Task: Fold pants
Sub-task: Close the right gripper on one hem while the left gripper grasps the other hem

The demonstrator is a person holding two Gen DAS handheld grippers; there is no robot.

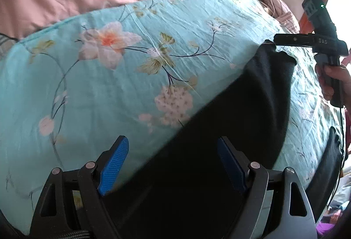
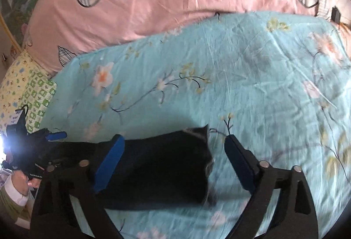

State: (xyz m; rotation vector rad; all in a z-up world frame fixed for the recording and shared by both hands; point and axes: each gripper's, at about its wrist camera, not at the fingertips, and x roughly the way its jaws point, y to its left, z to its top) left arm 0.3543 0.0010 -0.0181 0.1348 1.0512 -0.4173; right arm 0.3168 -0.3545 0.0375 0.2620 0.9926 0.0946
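Pants: the black fabric pants (image 1: pixel 219 140) lay on the bed's turquoise floral bedspread (image 1: pixel 87 96), running as a dark band from between the left fingers up and right to a ragged end.
Left gripper: the left gripper (image 1: pixel 173 162) hung low over the pants, its blue-padded fingers (image 1: pixel 114 166) wide apart with the dark cloth between them; the left pad sat over bare bedspread just beside the cloth edge, and no pad was seen pressing the fabric.
Right gripper, own view: the right gripper (image 2: pixel 175 162) had its blue-padded fingers (image 2: pixel 109 164) spread wide over the pants' end (image 2: pixel 164 164), the left pad over the cloth, the right pad over the bedspread beside it.
Right gripper, left view: its black fingers (image 1: pixel 294 39) reached in from the right, their tip at the top corner of the pants; whether it touched could not be told.
Hands: the right hand (image 1: pixel 337 83) gripped that tool's handle; the left hand (image 2: pixel 24 181), in a pale cuff, showed behind the other tool.
Writing: pale marks on the right tool's body were unreadable.
Surroundings: a pink sheet with plaid patches (image 2: pixel 153 8) lay beyond the bedspread.
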